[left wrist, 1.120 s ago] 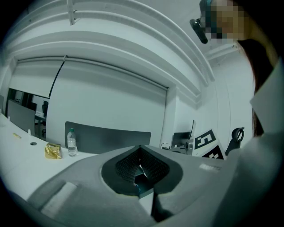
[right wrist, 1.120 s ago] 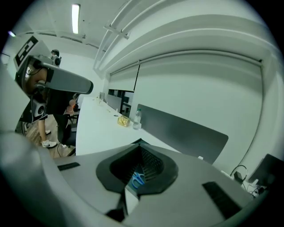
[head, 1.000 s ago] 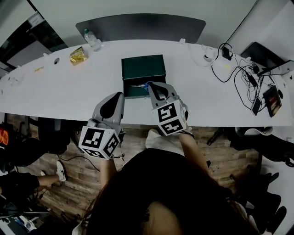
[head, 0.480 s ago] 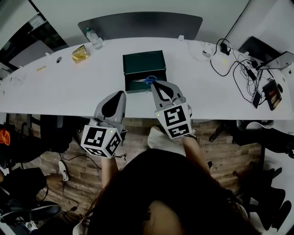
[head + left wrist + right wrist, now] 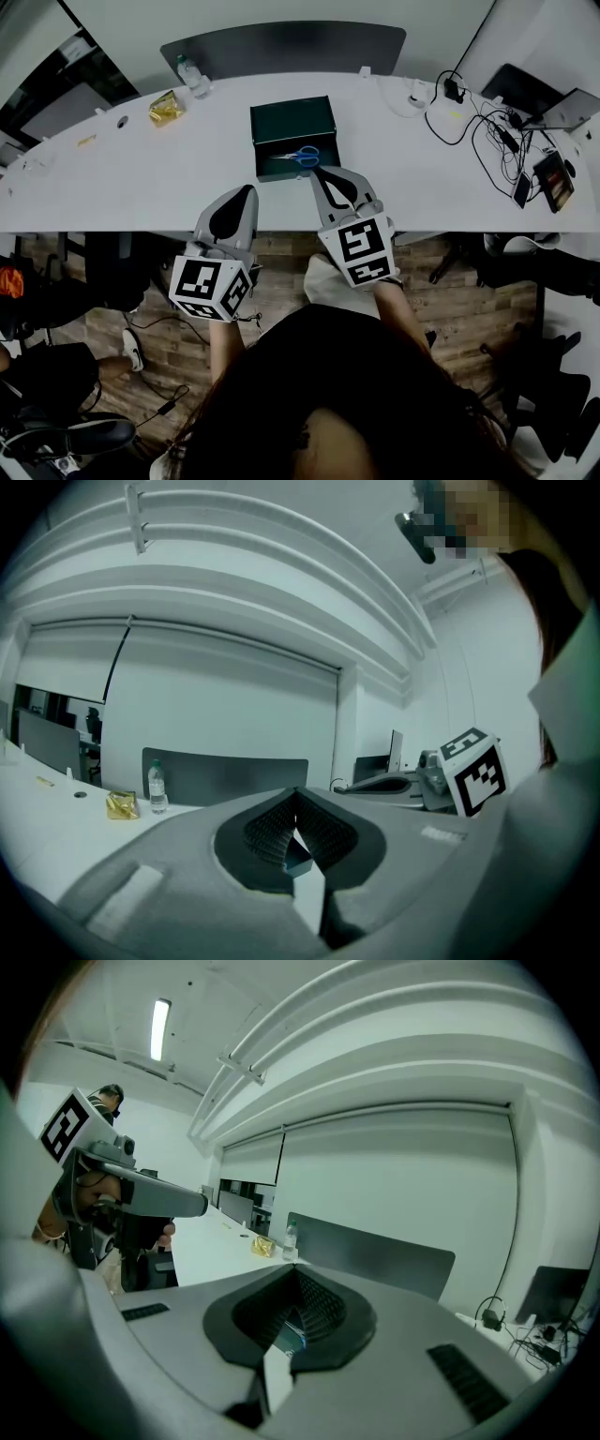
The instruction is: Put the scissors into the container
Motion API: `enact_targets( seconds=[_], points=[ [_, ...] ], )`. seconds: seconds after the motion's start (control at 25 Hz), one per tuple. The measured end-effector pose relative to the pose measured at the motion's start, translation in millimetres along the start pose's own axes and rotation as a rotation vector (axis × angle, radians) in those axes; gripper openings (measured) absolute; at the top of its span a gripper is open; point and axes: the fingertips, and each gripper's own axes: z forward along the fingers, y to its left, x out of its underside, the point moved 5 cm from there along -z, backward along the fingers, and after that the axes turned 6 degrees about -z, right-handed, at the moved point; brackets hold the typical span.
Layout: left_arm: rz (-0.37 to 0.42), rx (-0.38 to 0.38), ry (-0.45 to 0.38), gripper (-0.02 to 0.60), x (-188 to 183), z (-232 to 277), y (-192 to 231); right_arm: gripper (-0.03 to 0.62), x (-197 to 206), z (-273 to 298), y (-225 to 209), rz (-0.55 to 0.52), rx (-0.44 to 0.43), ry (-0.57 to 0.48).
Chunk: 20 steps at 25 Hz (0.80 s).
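Observation:
In the head view the blue-handled scissors (image 5: 298, 157) lie inside the dark green container (image 5: 291, 122), near its front wall, on the white table (image 5: 141, 178). My right gripper (image 5: 316, 172) is shut and empty, its tips just short of the container's front right corner and apart from the scissors. My left gripper (image 5: 248, 190) is shut too, over the table's near edge, to the left of and below the container. In both gripper views the jaws meet at their tips, left gripper (image 5: 295, 799) and right gripper (image 5: 298, 1274), with nothing between them.
A water bottle (image 5: 190, 77) and a yellow packet (image 5: 165, 108) stand at the table's far left. Cables and devices (image 5: 506, 131) crowd the right end. A dark panel (image 5: 281, 49) rises behind the table. Chairs stand under the table's near edge.
Both grippers have drawn back from the container toward the table's near edge. The right one has left the scissors, which stay lying in the container.

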Motion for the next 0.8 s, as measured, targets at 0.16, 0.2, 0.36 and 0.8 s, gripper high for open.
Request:
enact_targets(
  seconds=[0.16, 0.2, 0.36, 0.8],
  points=[
    [-0.008, 0.002, 0.001, 0.011, 4.9, -9.7, -4.4, 0.009, 1.5, -12.3, 7.6, 0.004, 0.007, -0.001],
    [-0.012, 0.003, 0.002, 0.011, 6.4, -12.0, -5.2, 0.009, 1.6, -15.4, 9.4, 0.006, 0.008, -0.003],
    [-0.016, -0.005, 0.006, 0.011, 12.5, -21.8, -10.0, 0.009, 1.6, -29.3, 14.1, 0.009, 0.017, -0.012],
    [-0.024, -0.001, -0.002, 0.011, 19.4, -45.3, -25.0, 0.009, -1.5, -62.3, 24.7, 0.0, 0.04, -0.032]
  ],
)
